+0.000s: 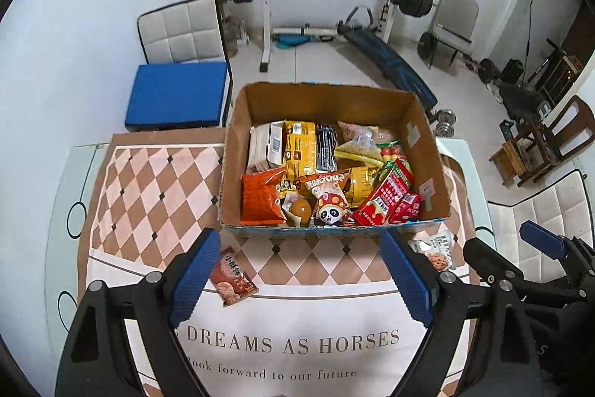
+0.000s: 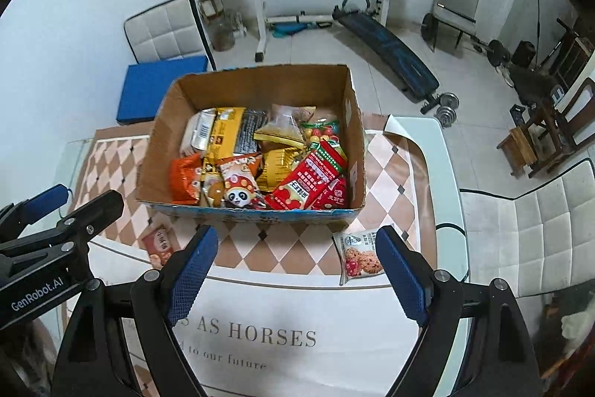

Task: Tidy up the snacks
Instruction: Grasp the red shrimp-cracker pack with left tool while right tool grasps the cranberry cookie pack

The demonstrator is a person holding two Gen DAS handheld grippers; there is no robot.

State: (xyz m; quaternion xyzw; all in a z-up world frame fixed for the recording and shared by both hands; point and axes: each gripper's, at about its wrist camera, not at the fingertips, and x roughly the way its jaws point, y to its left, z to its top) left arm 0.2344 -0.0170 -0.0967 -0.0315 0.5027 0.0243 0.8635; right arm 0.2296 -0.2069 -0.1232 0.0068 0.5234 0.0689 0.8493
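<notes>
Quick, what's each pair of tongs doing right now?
Left tongs: open, holding nothing.
Right tongs: open, holding nothing.

The cardboard box looked matt brown, its snack packets glossy foil and plastic. The tablecloth at nine o'clock seemed smooth printed cloth. The blue pads were finely textured, on matt black plastic.
</notes>
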